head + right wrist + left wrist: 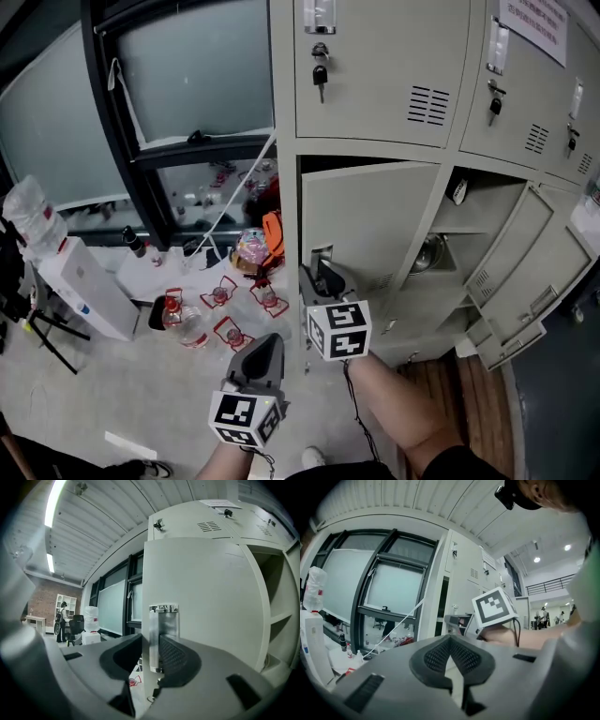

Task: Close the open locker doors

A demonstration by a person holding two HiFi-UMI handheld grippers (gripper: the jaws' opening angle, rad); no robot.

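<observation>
Your right claw [317, 274] [151, 640] is clamped on the free edge of one pale grey metal locker door [370, 220] [201, 597]. One pad sits on the door's shiny metal latch plate [164, 623] and the other jaw is behind the panel. That door stands part-way open at 12 o'clock from the claw, in the middle of the locker bank. Your left claw [268, 342] [450, 638] sits at 7 o'clock from the right one, with its jaws pressed together on nothing. At 3 o'clock from the held door you have at least two more swung-out grey doors [539, 291]. They overlap and run off the frame edge, so you cannot count them exactly. Between them and the held door one open compartment [469, 211] shows a round shiny object [431, 253] that is too dim to identify. Along 12 to 2 o'clock, three closed upper locker doors [375, 66] each carry one small dark-headed key [320, 73], three keys in all. At 9 o'clock, several clear plastic bottles in red wire holders [220, 295] stand on the pale concrete floor [112, 384], too small to count surely.
</observation>
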